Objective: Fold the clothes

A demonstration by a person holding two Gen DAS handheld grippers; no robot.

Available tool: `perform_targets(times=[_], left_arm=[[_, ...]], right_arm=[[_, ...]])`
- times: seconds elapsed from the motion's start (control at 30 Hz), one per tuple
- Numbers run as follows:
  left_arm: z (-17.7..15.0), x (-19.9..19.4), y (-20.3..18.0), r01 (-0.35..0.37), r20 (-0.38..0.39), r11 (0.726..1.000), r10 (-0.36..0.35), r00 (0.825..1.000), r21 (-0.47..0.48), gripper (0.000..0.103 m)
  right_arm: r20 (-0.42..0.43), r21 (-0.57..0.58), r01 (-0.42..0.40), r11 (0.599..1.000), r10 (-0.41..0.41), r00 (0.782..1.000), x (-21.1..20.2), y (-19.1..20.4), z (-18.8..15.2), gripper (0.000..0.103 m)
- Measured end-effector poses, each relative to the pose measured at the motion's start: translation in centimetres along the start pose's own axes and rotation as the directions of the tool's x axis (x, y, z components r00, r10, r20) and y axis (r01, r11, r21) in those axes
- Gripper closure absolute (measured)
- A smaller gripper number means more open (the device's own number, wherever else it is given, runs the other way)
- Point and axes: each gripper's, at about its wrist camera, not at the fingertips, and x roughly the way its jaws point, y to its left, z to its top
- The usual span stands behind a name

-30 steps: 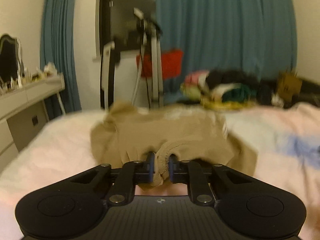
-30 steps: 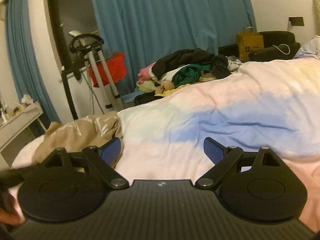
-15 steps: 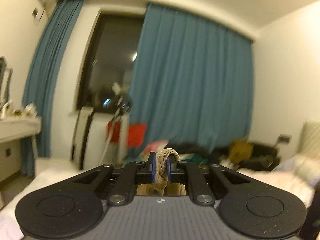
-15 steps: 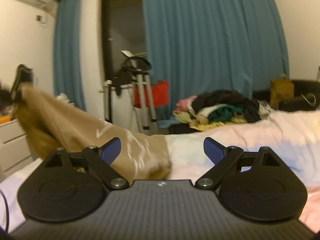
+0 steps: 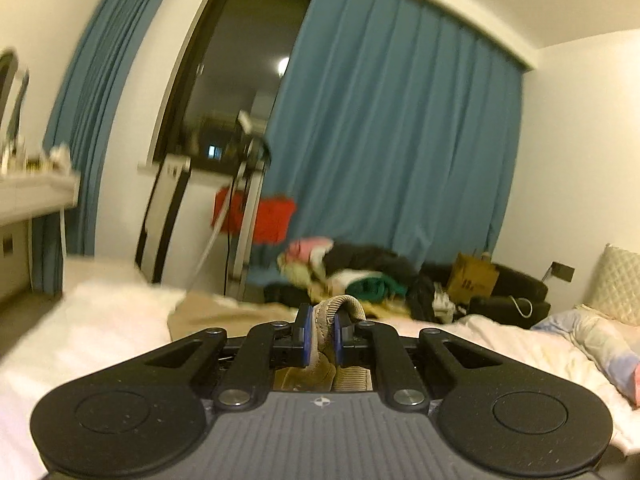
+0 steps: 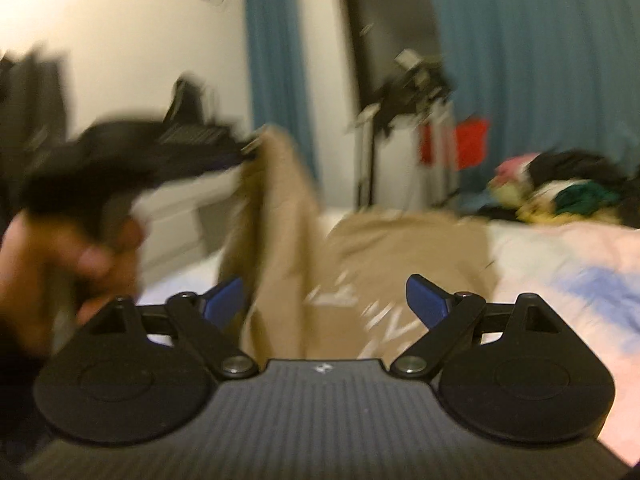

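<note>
1. The bed [image 5: 100,320] fills the lower part of both views, covered in a pale quilt [image 6: 568,264] with pink and blue patches.
2. Behind it, blue curtains [image 5: 392,140] hang on either side of a dark window [image 5: 232,92].
3. The tan garment [image 6: 400,256] is the star here: most of it is spread on the bed, white lettering facing up, while one end rises in a hanging strip toward the upper left of the right wrist view.
4. A pile of mixed clothes [image 5: 352,272] sits at the far edge of the bed, well apart from the tan piece.
5. The left gripper [image 5: 320,338] is clamped tight on a ribbed edge of the tan garment, the fabric bunched between its blue pads; in the right wrist view it shows blurred, held up in the person's left hand [image 6: 60,264].
6. The right gripper [image 6: 324,304] has its jaws spread wide, low over the garment with nothing between them.
</note>
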Motion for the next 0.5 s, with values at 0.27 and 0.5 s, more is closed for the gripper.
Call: perform_targets(times=[0.27, 0.5], left_arm=[[-0.2, 5.1, 3.8, 0.009, -0.113, 1.000, -0.008, 0.994, 0.004, 0.090], [-1.6, 7.9, 3.1, 0.099, -0.254, 0.995, -0.098, 0.962, -0.007, 0.089]], right_arm=[[-0.253, -0.040, 0.043, 0.998, -0.052, 0.966, 5.1, -1.1, -3.0, 0.086], [-0.153, 0.163, 0.306, 0.938, -0.283, 0.947, 1.0, -8.5, -1.5, 0.090]])
